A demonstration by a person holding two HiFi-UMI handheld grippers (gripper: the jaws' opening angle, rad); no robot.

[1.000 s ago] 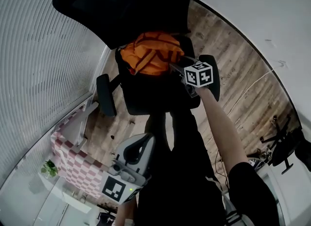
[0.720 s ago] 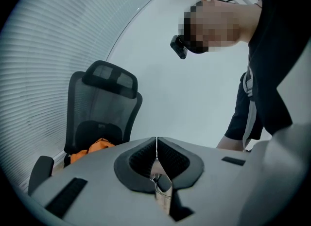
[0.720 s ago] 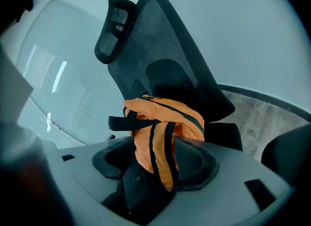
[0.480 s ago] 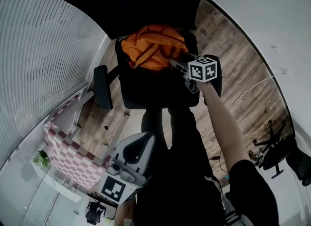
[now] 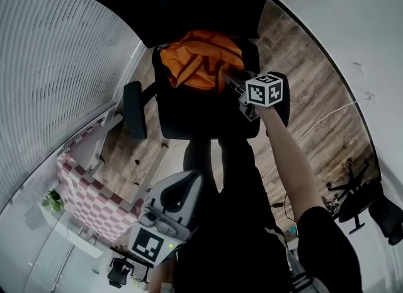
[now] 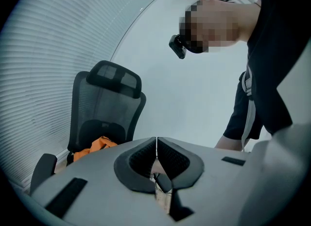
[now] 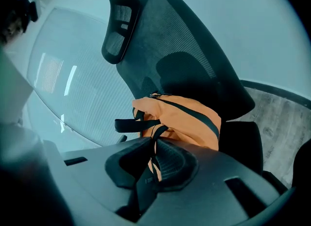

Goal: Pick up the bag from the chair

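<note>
An orange bag (image 5: pixel 200 58) with black straps lies on the seat of a black mesh office chair (image 5: pixel 201 118), leaning against its back. My right gripper (image 5: pixel 229 77) is at the bag's right edge. In the right gripper view the bag (image 7: pixel 192 118) fills the middle and the gripper (image 7: pixel 154 146) is shut on a black strap (image 7: pixel 132 123) of it. My left gripper (image 5: pixel 181 188) hangs low by the person's body, away from the chair. In the left gripper view that gripper (image 6: pixel 156 145) is shut with nothing in it, and the bag (image 6: pixel 95 146) shows small on the chair (image 6: pixel 108 104).
The chair's armrests (image 5: pixel 133 109) stick out on both sides of the seat. A blind-covered window (image 5: pixel 56 65) runs along the left and a white wall (image 5: pixel 340 40) along the right. A wood floor (image 5: pixel 315 96) carries a cable, and another chair base (image 5: pixel 356 200) stands at the lower right.
My right gripper has pushed a little further in against the bag's right edge. The left gripper has stayed low and still.
</note>
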